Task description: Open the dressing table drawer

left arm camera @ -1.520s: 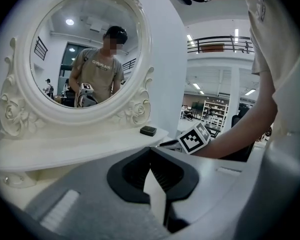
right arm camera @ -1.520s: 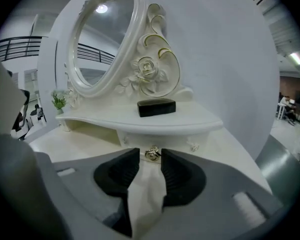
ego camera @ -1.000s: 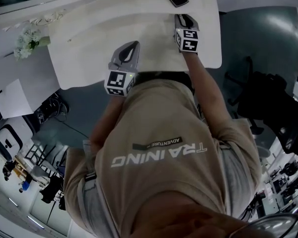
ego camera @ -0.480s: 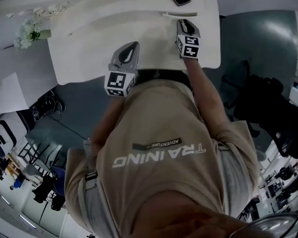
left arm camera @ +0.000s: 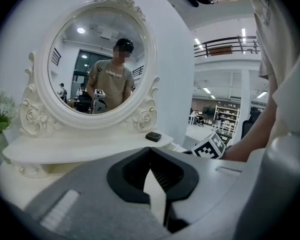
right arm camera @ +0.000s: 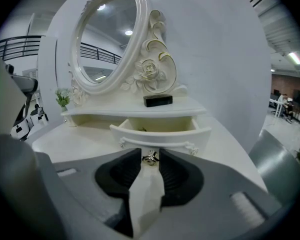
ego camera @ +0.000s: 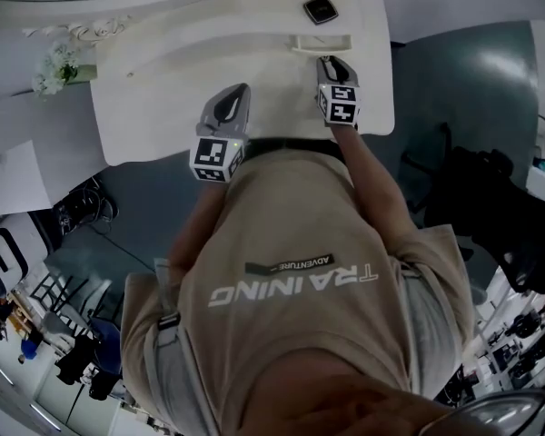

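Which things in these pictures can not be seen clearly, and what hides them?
1. Inside of the drawer: right gripper view, its own front panel hides the bottom; head view, too small.
2. Black box: too small in every view to identify.
3. Dressing table: head view, the person's shirt covers part of its near edge.

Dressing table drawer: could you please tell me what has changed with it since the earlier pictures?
The drawer has slid out toward the person, pulled by the right gripper, whose fingers are clamped on its knob. The left gripper stays empty over the tabletop, and the black box has not moved.
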Action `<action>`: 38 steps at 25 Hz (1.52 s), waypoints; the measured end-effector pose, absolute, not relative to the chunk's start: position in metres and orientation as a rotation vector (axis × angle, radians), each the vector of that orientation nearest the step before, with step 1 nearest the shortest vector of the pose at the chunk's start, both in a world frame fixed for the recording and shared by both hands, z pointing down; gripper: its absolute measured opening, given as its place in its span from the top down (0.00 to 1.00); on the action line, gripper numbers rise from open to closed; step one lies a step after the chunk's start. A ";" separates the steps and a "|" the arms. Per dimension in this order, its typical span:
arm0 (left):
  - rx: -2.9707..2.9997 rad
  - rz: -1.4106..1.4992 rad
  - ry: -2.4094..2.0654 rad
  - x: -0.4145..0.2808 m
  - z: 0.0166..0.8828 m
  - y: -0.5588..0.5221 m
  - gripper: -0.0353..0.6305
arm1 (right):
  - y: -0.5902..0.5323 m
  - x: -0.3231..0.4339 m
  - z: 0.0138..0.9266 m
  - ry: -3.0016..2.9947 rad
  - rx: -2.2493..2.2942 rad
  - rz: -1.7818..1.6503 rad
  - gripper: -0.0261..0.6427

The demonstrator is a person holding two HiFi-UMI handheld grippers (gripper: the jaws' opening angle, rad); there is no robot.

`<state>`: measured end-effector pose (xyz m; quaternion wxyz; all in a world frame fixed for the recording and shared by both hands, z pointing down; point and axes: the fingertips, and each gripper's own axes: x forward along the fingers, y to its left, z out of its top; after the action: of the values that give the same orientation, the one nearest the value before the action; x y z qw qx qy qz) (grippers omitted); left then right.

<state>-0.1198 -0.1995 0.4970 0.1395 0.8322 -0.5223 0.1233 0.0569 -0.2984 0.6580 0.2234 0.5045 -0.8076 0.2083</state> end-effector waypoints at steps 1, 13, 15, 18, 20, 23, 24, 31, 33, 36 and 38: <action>2.408 0.356 -1.509 -0.117 0.497 -0.201 0.94 | -0.296 0.058 0.654 -2.244 1.383 0.577 0.78; 2.438 0.276 -1.482 -0.057 0.510 -0.226 0.94 | -0.265 0.102 0.594 -2.341 1.236 0.485 0.95; 2.453 0.264 -1.480 -0.050 0.502 -0.229 0.94 | -0.259 0.105 0.578 -2.359 1.204 0.429 0.95; 2.497 0.250 -1.482 -0.040 0.484 -0.236 0.94 | -0.254 0.101 0.549 -2.444 1.106 0.371 0.96; 2.530 0.244 -1.487 -0.035 0.472 -0.242 0.94 | -0.254 0.099 0.530 -2.492 1.056 0.329 0.96; 2.580 0.262 -1.488 -0.034 0.454 -0.248 0.94 | -0.258 0.097 0.505 -2.540 1.050 0.279 0.96; 2.594 0.270 -1.486 -0.033 0.448 -0.249 0.94 | -0.260 0.097 0.497 -2.557 1.059 0.256 0.96; 2.639 0.295 -1.521 -0.037 0.413 -0.254 0.94 | -0.273 0.098 0.429 -2.691 1.136 0.085 0.96; 2.645 0.278 -1.544 -0.038 0.403 -0.257 0.94 | -0.277 0.101 0.416 -2.706 1.160 0.070 0.96; 2.652 0.266 -1.572 -0.042 0.395 -0.259 0.94 | -0.274 0.102 0.403 -2.732 1.176 0.051 0.96; 2.655 0.265 -1.586 -0.043 0.393 -0.260 0.94 | -0.273 0.103 0.396 -2.752 1.187 0.031 0.96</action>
<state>-0.0434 -0.2602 0.3926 0.0190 0.8552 -0.5109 0.0854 0.1027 -0.2735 0.3959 0.0720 0.3949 -0.9159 0.0103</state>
